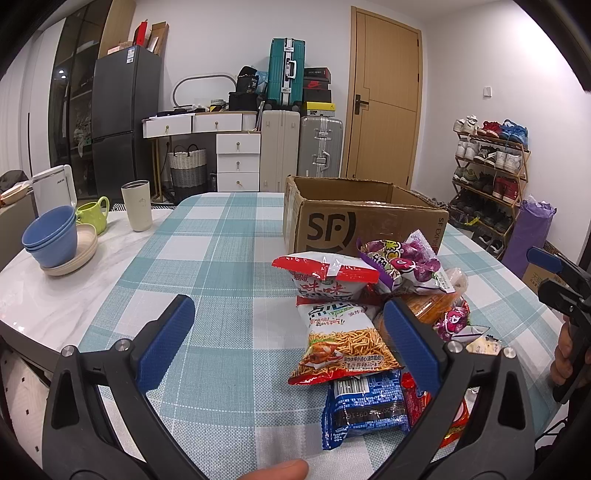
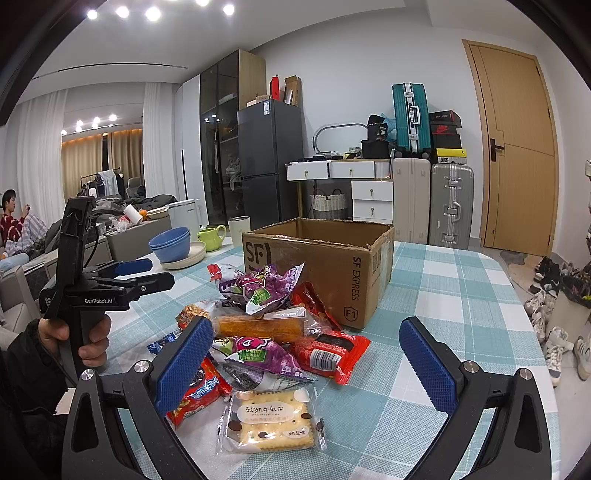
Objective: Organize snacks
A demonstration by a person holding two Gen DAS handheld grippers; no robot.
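White walls close the room, with a wooden door at the right and a dark fridge against the left wall. Between them stand a white drawer desk and three suitcases, the teal suitcase stacked on top. A shoe rack lines the right wall. Ceiling spotlights shine; sheer curtains hang at what is probably a window.

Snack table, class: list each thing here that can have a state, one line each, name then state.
cardboard box: flaps open, upright, no snacks visible inside
left gripper: open, holding nothing
right gripper: open, holding nothing
snack pile: heaped loose on the tablecloth, outside the box
cracker packet: sealed, lying flat
blue bowls: stacked on a plate
door: closed
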